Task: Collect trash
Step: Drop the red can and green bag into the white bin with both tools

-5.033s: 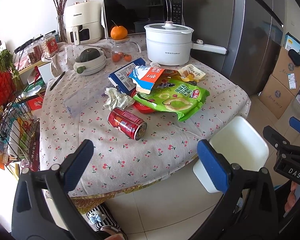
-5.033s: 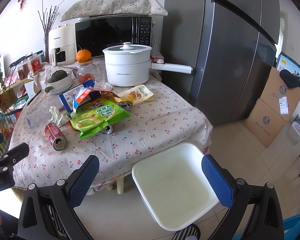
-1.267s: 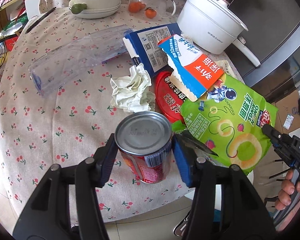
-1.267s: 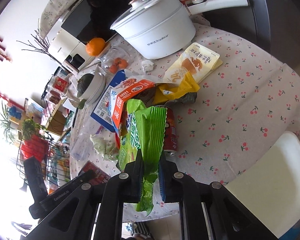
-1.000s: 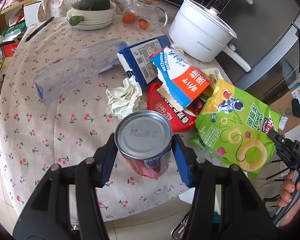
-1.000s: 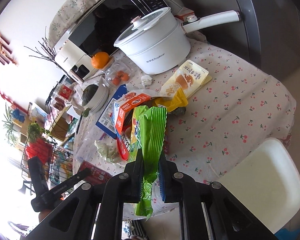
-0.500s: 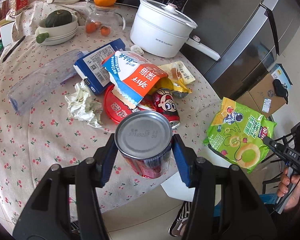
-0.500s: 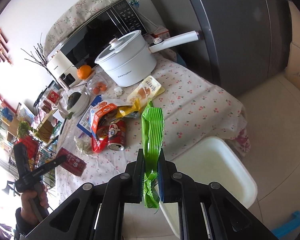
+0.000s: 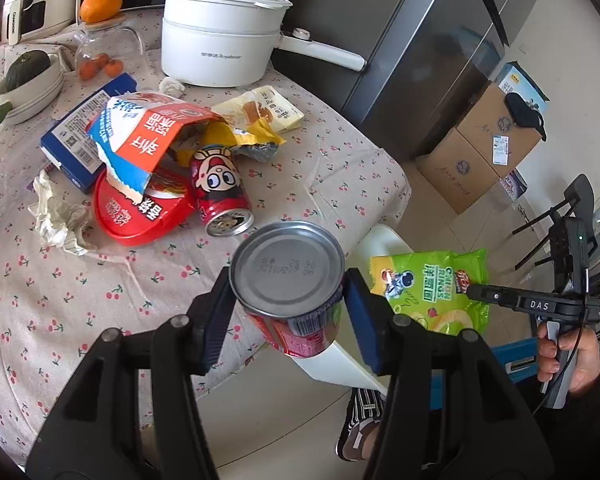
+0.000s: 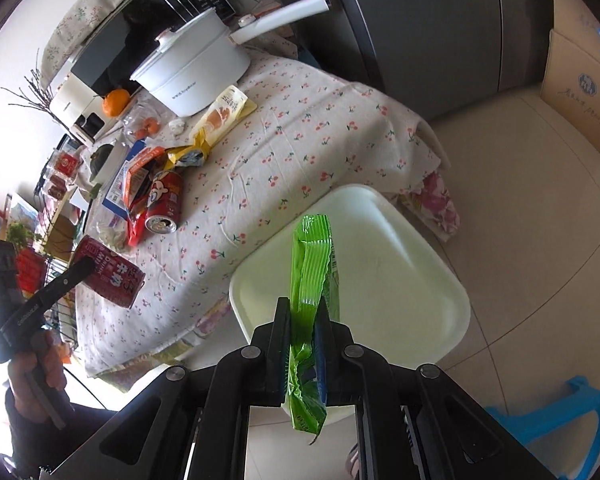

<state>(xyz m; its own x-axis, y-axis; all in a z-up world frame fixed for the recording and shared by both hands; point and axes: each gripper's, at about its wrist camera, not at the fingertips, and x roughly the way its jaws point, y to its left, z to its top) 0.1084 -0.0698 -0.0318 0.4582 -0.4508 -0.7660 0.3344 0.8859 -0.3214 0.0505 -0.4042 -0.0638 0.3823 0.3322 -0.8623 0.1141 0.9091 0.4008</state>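
Both grippers loaded at the white bin

Left hand-held gripper (image 9: 287,307) clamps a red can (image 9: 288,286) over the surface (image 9: 100,304) edge; right hand-held gripper (image 10: 302,332) pinches a green snack bag (image 10: 312,264) above the white bin (image 10: 440,280); another can (image 9: 219,190) lies among wrappers

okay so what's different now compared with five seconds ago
The left gripper has picked the red can off the table; the right gripper has taken the green snack bag and carried it over the white bin. The cartoon can, cartons and white pot stayed put.
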